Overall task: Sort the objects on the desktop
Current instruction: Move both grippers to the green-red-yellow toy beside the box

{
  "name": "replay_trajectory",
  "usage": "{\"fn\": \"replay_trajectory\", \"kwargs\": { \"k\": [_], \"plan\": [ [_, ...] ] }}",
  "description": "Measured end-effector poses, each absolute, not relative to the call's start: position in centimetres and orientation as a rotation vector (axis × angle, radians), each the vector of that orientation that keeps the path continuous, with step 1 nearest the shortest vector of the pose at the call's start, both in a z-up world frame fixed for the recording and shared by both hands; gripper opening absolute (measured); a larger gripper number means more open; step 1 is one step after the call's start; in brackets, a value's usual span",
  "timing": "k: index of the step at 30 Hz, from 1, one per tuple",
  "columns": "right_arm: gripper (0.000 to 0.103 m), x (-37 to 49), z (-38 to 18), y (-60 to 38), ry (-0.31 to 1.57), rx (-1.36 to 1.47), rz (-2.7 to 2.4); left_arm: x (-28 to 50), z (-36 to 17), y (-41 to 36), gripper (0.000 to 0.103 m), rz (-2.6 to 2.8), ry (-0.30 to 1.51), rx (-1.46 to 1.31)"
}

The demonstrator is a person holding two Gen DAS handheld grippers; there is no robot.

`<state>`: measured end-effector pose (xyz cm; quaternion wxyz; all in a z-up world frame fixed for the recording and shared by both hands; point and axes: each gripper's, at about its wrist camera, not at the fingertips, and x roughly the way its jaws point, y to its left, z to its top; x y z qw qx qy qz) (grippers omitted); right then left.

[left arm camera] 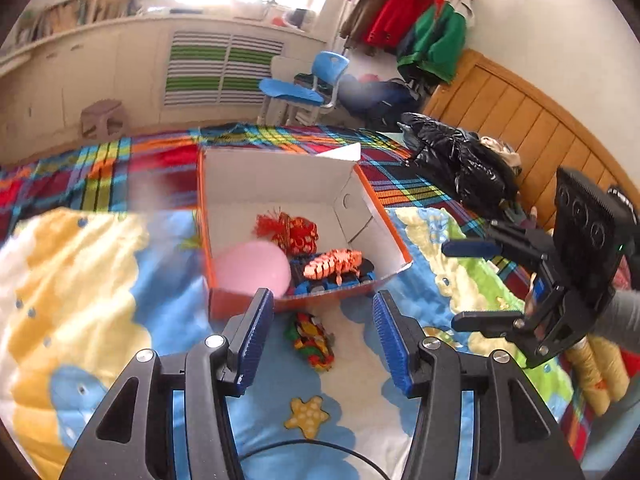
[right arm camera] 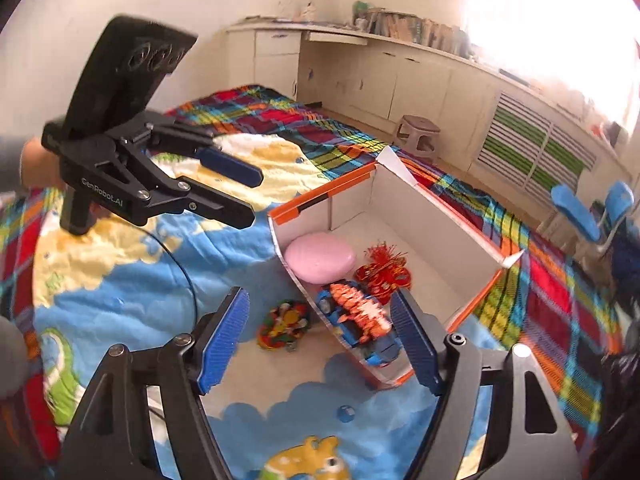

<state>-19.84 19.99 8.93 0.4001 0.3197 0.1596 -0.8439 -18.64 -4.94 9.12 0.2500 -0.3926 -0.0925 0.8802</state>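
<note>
An orange and white cardboard box (left arm camera: 276, 184) (right arm camera: 400, 204) stands on the bed. Inside lie a pink oval object (left arm camera: 252, 268) (right arm camera: 320, 258), a red tasselled pouch (left arm camera: 294, 232) (right arm camera: 384, 274), and an orange lobster toy (left arm camera: 332, 262) (right arm camera: 360, 310) on a blue toy car (left arm camera: 332, 282) (right arm camera: 384, 346). A small multicoloured toy (left arm camera: 310, 338) (right arm camera: 284, 324) lies on the blanket just outside the box's front wall. My left gripper (left arm camera: 320, 336) (right arm camera: 252, 196) is open above that toy. My right gripper (right arm camera: 320, 340) (left arm camera: 476, 284) is open and empty, over the box's near edge.
A cartoon blanket (left arm camera: 100, 280) (right arm camera: 120, 272) covers a plaid bedsheet (left arm camera: 100, 164) (right arm camera: 560, 300). A black plastic bag (left arm camera: 460, 160) lies by the wooden headboard (left arm camera: 520, 120). A blue chair (left arm camera: 308, 84), a stool (right arm camera: 418, 130) and cabinets stand beyond the bed. A cable (right arm camera: 188, 276) trails from the left gripper.
</note>
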Motion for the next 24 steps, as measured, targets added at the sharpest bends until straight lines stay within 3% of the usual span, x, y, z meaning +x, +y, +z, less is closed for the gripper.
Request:
{"fn": "replay_trajectory", "kwargs": {
  "k": [7,24],
  "plan": [
    [0.073,-20.0,2.3,20.8,0.085,1.002,-2.183,-18.4,4.8,-6.1,0.05,2.331,-0.416,-1.173],
    [0.073,-23.7,-6.2,20.6,-0.587,1.118,-2.07,-25.2,-4.8,-4.6,0.05,2.002,-0.796,-1.358]
  ]
}}
